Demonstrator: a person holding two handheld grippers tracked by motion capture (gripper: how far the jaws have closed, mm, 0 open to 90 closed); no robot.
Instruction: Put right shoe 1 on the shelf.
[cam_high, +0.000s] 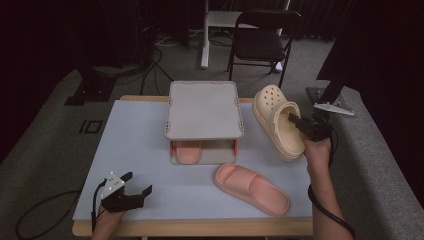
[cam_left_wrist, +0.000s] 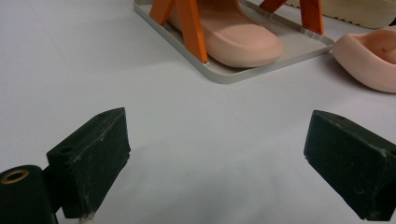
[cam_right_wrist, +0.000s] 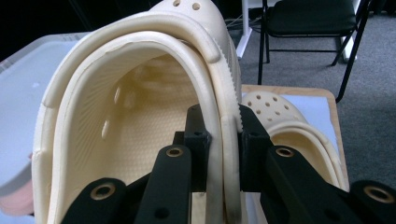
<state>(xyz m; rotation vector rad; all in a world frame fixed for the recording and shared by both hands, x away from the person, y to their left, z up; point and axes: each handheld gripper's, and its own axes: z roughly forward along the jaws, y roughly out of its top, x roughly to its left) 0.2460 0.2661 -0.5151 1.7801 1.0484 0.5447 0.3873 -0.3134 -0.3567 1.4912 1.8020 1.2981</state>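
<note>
A cream clog (cam_high: 274, 112) hangs tilted above the table's right side, my right gripper (cam_high: 299, 123) shut on its side wall. In the right gripper view the jaws pinch that clog's rim (cam_right_wrist: 223, 126), and a second cream clog (cam_right_wrist: 280, 114) lies on the table behind it. A grey two-tier rack (cam_high: 202, 107) stands mid-table with a pink slide (cam_high: 187, 151) on its lower tray. A matching pink slide (cam_high: 251, 189) lies loose in front of the rack. My left gripper (cam_high: 134, 186) rests open near the front left edge, with nothing between its jaws (cam_left_wrist: 217, 121).
The left gripper view shows the rack's tray (cam_left_wrist: 261, 65), orange posts (cam_left_wrist: 191, 28), the stowed slide (cam_left_wrist: 233, 37) and the loose slide (cam_left_wrist: 369, 60). A black folding chair (cam_high: 260, 42) stands beyond the table. Cables lie on the floor at the left.
</note>
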